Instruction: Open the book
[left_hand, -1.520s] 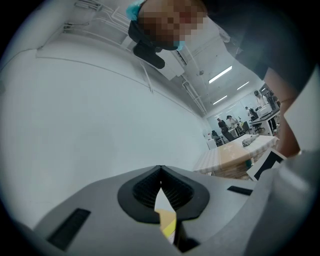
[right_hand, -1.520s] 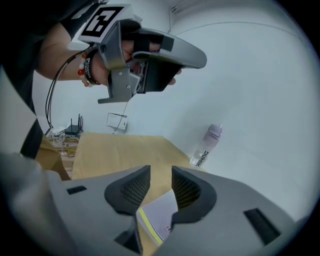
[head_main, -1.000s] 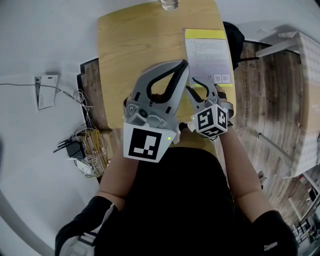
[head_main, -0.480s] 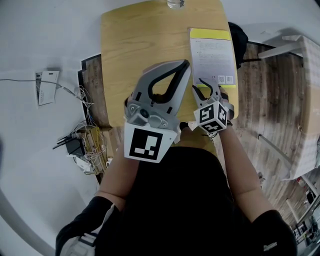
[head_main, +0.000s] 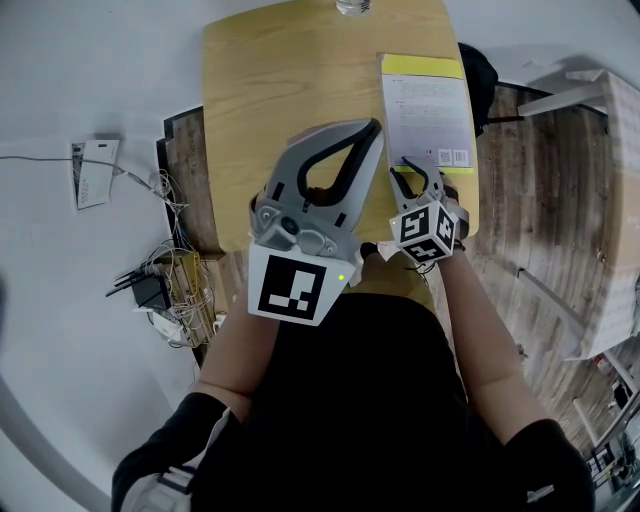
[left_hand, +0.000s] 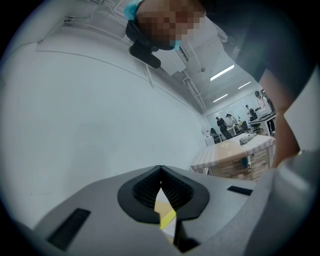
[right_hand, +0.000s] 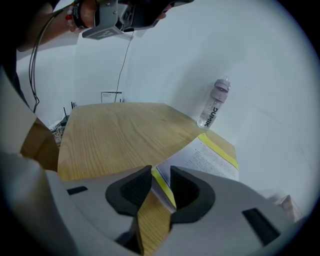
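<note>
The book lies shut on the right side of the wooden table, its cover white with yellow bands. My right gripper points down at the book's near corner. In the right gripper view the yellow-edged corner of the book sits between the pads of my right gripper; the jaws have just been closing, and a gap still shows. My left gripper hangs above the table's near half, away from the book. Seen from its own camera, the left gripper has its tips touching and holds nothing.
A clear water bottle stands at the table's far edge, also seen as the bottle beyond the book. Cables and a power strip lie on the floor at the left. A dark object sits past the table's right edge.
My right gripper has sunk toward the book's near corner and its jaws stand narrower. The left gripper has stayed where it was.
</note>
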